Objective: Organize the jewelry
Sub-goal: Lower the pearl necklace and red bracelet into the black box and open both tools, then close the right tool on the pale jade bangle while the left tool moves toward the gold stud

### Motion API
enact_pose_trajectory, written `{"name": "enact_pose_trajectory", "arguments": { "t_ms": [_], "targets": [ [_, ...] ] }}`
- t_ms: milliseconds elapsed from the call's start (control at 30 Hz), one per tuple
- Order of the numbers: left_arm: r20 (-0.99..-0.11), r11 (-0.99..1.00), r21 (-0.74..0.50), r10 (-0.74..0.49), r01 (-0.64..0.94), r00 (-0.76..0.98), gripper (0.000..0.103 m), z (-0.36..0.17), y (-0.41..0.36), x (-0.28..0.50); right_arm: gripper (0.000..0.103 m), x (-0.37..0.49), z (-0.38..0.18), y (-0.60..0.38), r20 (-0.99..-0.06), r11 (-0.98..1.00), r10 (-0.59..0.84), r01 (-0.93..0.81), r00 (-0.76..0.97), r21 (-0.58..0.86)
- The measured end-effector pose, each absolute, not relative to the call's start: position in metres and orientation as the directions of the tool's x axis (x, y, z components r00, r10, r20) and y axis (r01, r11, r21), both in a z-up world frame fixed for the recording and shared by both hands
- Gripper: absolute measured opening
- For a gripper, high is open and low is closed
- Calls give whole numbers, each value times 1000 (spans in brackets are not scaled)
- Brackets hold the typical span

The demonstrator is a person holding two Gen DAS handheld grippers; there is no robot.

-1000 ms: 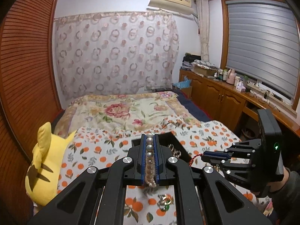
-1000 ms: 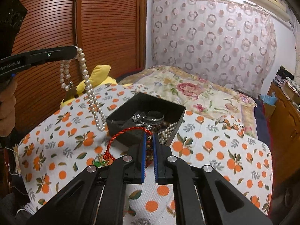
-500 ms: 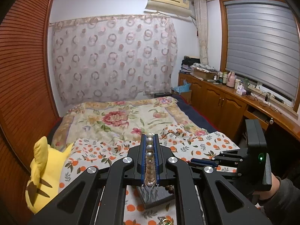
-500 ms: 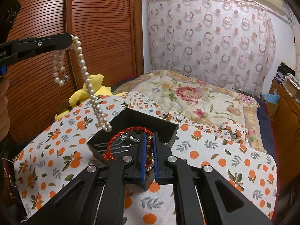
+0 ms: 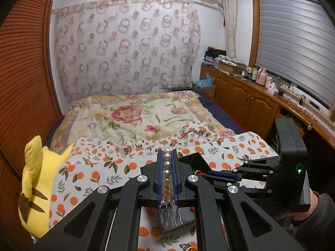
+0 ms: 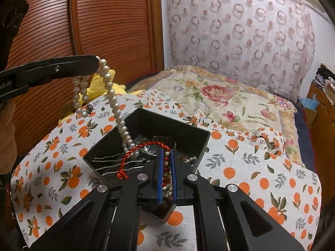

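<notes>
My left gripper [image 5: 167, 156] is shut on a white pearl necklace [image 5: 167, 173]. In the right wrist view the necklace [image 6: 114, 98] hangs from the left gripper [image 6: 95, 62], its lower end dipping into the black jewelry box [image 6: 192, 133]. My right gripper [image 6: 167, 152] is shut on a red cord bracelet [image 6: 134, 154] with beads, held over the box's near edge. The box holds silver hairpins and other jewelry. In the left wrist view the box [image 5: 193, 159] lies under both grippers, and the right gripper [image 5: 209, 174] reaches in from the right.
The box sits on an orange-print cloth [image 6: 261, 167] spread on a bed with a floral quilt [image 5: 136, 115]. A yellow plush toy [image 5: 35, 179] lies at the left. A wooden wardrobe [image 6: 94, 21] stands left, cabinets [image 5: 251, 102] right. More jewelry [image 5: 187, 246] lies on the cloth.
Both grippers have moved over the box. The pearl necklace has come down so that its end now dips into the box, and the red cord bracelet now hangs over the box's edge.
</notes>
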State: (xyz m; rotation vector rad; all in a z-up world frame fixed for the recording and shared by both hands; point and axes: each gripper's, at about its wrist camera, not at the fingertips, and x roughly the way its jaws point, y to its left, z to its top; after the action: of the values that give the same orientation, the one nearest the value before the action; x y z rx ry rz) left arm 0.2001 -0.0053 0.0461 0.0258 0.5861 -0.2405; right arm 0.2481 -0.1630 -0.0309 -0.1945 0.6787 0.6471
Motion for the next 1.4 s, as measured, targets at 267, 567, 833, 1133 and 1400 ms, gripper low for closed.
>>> {"name": "enact_pose_trajectory", "arguments": {
  "t_ms": [267,567,833,1133,1400],
  "targets": [
    [-580,971,-49,-220,236,785,7,28,-8,212,20,243,-33,-164,-642,784,504,-618,578,59],
    [-616,970,-46,-215,237,758,7,8,-14,219,20,230,-28,-177,-634,802,488,-595,600,54],
    [-632,972,-46,-208,232,746,17,2,-17,212,20,198,-25,-194,-625,820,469,-570,624,46],
    [-634,965,-27,-219,261,742,28,-5,-22,170,20,160,-30,-207,-627,825,463,-563,626,48],
    [-652,964,-40,-223,261,725,45,-25,-16,129,20,123,-43,-208,-639,817,472,-574,608,57]
  ]
}}
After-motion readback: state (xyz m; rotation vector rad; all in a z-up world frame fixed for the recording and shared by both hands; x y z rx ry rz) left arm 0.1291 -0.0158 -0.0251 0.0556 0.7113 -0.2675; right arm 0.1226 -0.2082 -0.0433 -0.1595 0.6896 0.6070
